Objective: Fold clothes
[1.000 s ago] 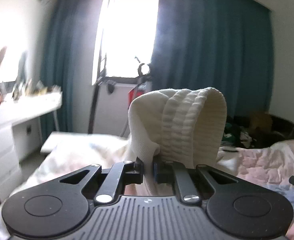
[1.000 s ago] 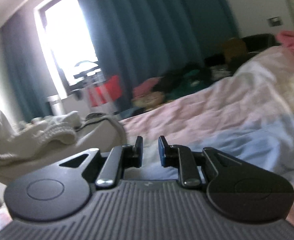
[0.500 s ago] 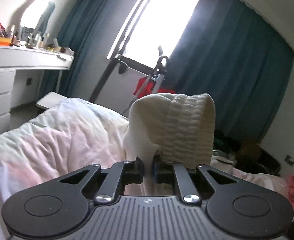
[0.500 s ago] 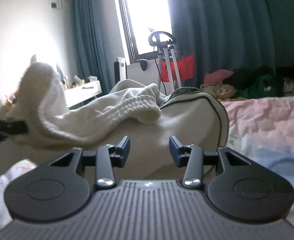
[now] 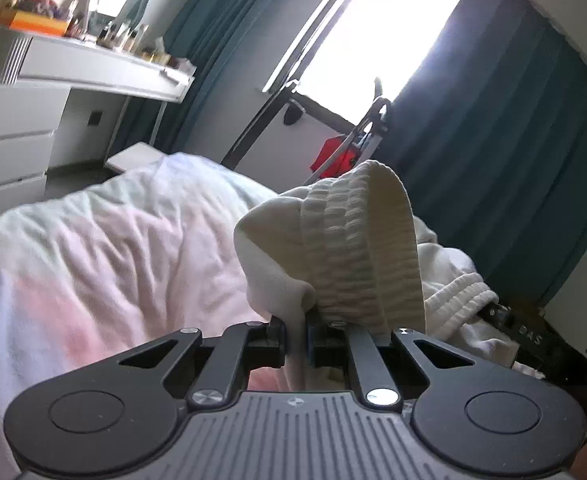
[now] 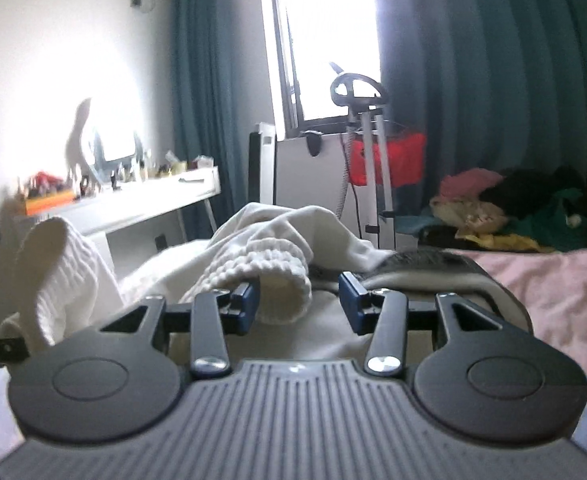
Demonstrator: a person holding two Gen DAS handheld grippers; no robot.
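Observation:
A cream knit sweater (image 5: 357,240) lies bunched on the bed. My left gripper (image 5: 295,332) is shut on a fold of it, and the ribbed band arches up over the fingers. The right wrist view shows that lifted part (image 6: 65,264) at the far left. My right gripper (image 6: 299,300) stands open just above the garment. A ribbed cuff (image 6: 281,280) sits between its jaws, close to the left pad (image 6: 247,304), and the pads do not press on it. A dark-edged part of the sweater (image 6: 433,268) lies behind the right finger.
The bed's pink and white duvet (image 5: 113,248) spreads to the left. A white dresser (image 5: 13,128) with bottles stands by the wall. An upright stand with a red cloth (image 6: 389,160) is at the window. A pile of clothes (image 6: 513,216) lies at the back right.
My left gripper has sunk toward the duvet and rolled, still holding the sweater. My right gripper has opened and swung left from the bare bedding to the sweater's cuff.

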